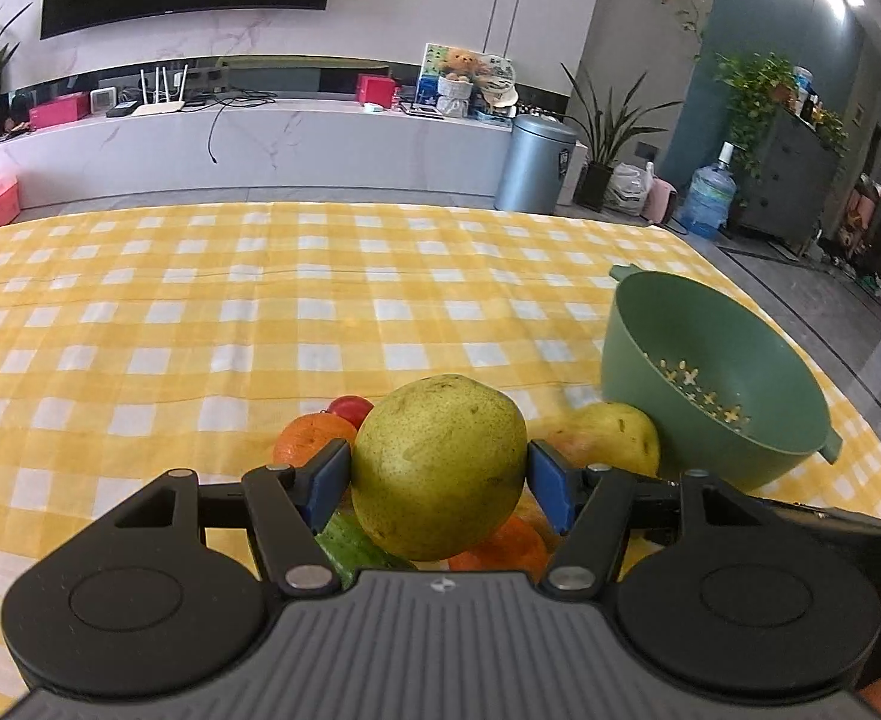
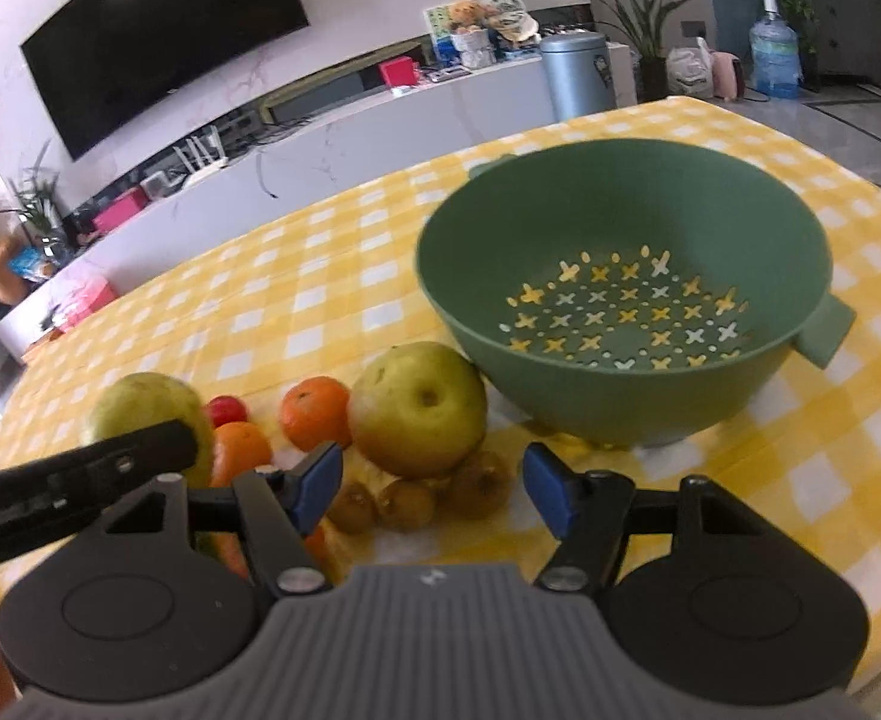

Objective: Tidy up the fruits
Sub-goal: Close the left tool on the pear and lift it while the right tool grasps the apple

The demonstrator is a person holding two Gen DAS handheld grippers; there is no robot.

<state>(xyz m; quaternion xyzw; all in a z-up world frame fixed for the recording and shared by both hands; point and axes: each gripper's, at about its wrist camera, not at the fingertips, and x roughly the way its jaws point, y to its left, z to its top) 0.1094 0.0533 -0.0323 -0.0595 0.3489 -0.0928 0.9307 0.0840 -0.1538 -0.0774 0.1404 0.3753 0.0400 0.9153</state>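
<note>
My left gripper [image 1: 438,474] is shut on a green pear [image 1: 438,465] and holds it above the fruit pile; the same pear shows in the right wrist view [image 2: 146,405]. My right gripper [image 2: 432,483] is open and empty, just above several kiwis [image 2: 419,495]. A second yellow-green pear [image 2: 419,405] rests against the empty green colander [image 2: 632,228], which also shows in the left wrist view [image 1: 710,378]. Oranges [image 2: 315,411], a small tomato [image 2: 227,410] and a cucumber [image 1: 353,543] lie in the pile.
The yellow checked tablecloth [image 1: 260,312] covers the table, with its right edge close beyond the colander. A TV cabinet, a bin and plants stand in the room behind.
</note>
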